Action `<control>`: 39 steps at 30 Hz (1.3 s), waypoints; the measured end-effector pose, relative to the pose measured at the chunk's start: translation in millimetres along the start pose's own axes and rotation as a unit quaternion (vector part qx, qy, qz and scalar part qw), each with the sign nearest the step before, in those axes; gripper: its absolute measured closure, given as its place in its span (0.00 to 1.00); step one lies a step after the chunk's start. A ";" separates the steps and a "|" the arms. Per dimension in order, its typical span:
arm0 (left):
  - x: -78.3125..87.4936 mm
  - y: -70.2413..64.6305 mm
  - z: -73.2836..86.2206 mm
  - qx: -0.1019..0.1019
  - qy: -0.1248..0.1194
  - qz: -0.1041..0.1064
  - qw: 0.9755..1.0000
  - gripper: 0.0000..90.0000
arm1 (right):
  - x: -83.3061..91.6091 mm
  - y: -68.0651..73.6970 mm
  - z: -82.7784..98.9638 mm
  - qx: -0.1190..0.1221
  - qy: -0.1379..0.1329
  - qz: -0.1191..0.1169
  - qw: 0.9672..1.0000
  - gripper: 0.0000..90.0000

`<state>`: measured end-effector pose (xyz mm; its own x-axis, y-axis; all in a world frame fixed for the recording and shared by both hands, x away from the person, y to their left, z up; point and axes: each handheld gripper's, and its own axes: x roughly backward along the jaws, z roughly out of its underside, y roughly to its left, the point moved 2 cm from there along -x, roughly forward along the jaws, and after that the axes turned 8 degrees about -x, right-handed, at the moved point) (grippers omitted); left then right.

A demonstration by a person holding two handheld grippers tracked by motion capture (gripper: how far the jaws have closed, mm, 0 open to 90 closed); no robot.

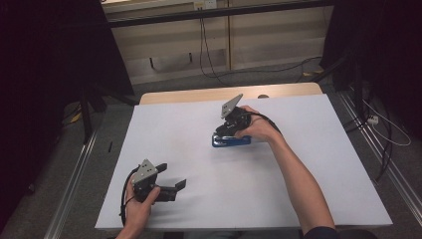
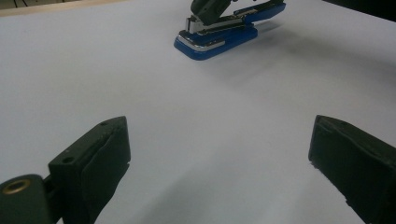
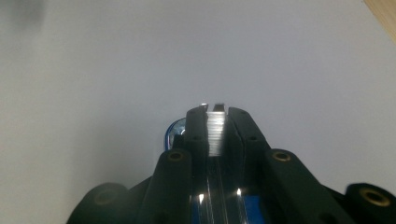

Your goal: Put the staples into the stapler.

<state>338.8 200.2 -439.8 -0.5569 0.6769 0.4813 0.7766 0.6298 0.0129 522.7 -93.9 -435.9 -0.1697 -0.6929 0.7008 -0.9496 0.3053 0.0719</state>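
Nearest us we list the left gripper [image 1: 171,177], held low over the near left of the white table [image 1: 318,164], its jaws spread wide with nothing between them. Farther in, past mid-table, we list the blue stapler [image 2: 219,32] lying flat. On it we record the right gripper [image 3: 215,116], its jaws pinching the stapler's metal staple channel.

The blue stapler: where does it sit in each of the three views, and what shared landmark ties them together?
High view: the blue stapler lies right of table centre, under the right hand-held gripper.
Left gripper view: top centre, far across the table.
Right gripper view: bottom centre, its blue nose beside the jaws, which clamp a strip of staples.
Shared landmark: the white table top.
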 end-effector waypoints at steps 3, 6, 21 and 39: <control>0.0 -0.4 -0.1 0.000 0.000 0.001 1.000 0.06 | -0.8 0.2 -0.7 0.000 -0.002 0.001 1.000 0.87; 0.1 -0.1 -0.1 -0.001 0.000 0.001 1.000 0.06 | -0.7 0.1 -0.3 -0.002 -0.003 0.000 1.000 0.87; -1.0 -0.6 -0.1 0.001 -0.001 0.002 1.000 0.06 | -0.8 -0.6 0.3 -0.016 -0.007 0.000 1.000 0.85; -1.1 -0.8 0.1 0.002 0.001 0.004 1.000 0.06 | 10.4 -4.0 0.5 -0.073 -0.039 0.035 0.996 0.58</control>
<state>338.8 199.0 -440.4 -0.5511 0.6808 0.4825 0.7794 0.6265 0.0062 524.6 -102.7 -429.3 -0.2583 -0.7134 0.6515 -0.8874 0.4418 0.1318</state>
